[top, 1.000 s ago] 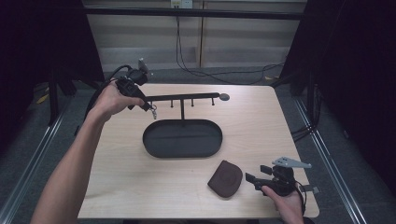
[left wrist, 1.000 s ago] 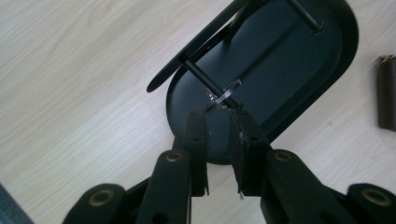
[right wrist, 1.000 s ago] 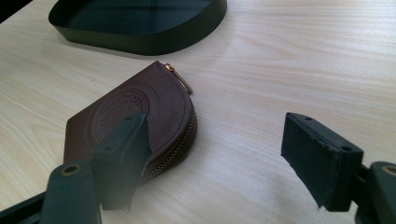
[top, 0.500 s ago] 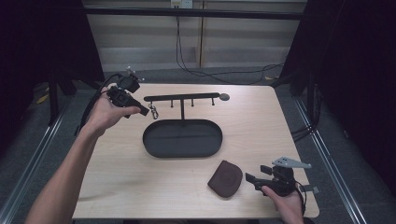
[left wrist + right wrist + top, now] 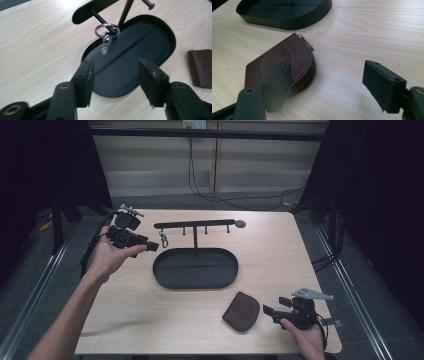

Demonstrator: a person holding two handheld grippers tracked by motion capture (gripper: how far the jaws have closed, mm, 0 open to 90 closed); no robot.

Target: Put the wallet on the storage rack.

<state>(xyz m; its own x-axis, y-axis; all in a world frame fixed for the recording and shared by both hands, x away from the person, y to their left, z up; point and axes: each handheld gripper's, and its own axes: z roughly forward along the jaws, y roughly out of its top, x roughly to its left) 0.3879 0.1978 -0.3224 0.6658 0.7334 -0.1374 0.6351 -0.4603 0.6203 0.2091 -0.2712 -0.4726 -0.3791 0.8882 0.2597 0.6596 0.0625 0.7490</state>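
**Inspector:** Keyring first: small silver metal split ring with a short fob (image 5: 106,37) hangs on the leftmost peg of the black metal T-shaped hanger stand (image 5: 194,225), at ten o'clock on the pale wooden table (image 5: 150,320). Left gripper (image 5: 142,246) sits just to its left; its jaws have just been opening, nothing between them.

**Assistant:** Handling?

**Inspector:** Light, hard and slick, likely to swing on the peg. Best taken on the ring's flat sides, I judge.

**Assistant:** Containers?

**Inspector:** Black oval metal tray (image 5: 196,285) at table centre forms the stand's base; it holds nothing.

**Assistant:** Further right?

**Inspector:** Brown embossed leather zip pouch (image 5: 284,62) lies flat at five o'clock. Soft, light, grippy; the zipped curved edge looks the firmest hold. Right gripper (image 5: 271,310) rests just beside it at four o'clock, jaws apart, one jaw touching or nearly touching the pouch's edge; I cannot tell which.
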